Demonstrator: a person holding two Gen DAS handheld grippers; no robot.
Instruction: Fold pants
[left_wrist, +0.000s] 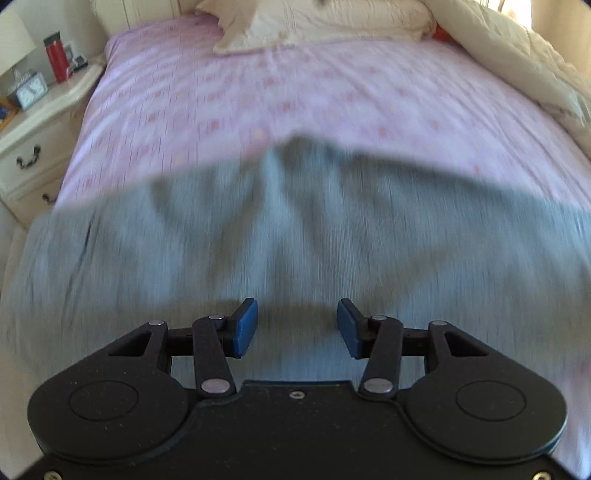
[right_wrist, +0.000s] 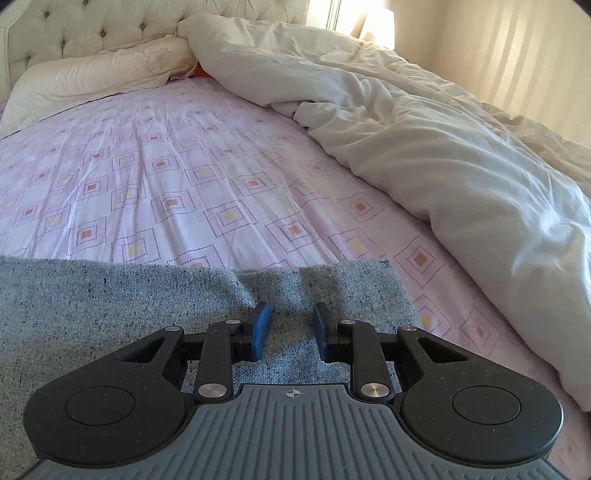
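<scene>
Tilting steeply down toward the bed, the left tool (left_wrist: 297, 326) fills the bottom of its own view with its two blue pads spread well apart and nothing between them, so it is released; the grey pants (left_wrist: 295, 236) spread across the whole lower half of that frame beneath it, blurred, with their far edge running across the middle of the picture against the pink patterned sheet (left_wrist: 295, 92). In the right wrist view the right tool (right_wrist: 291, 332) points down at a gentler slant, its blue pads standing a narrower gap apart and bare grey cloth showing between them, so it too grips nothing; whether the pad tips touch the cloth I cannot tell. There the pants (right_wrist: 110, 295) lie flat over the lower left and centre of the frame, their right edge ending just right of the tool, and a small raised crease sits just beyond the left pad. A white duvet (right_wrist: 424, 129) is heaped along the right side, and a pillow (right_wrist: 92, 81) lies at upper left
</scene>
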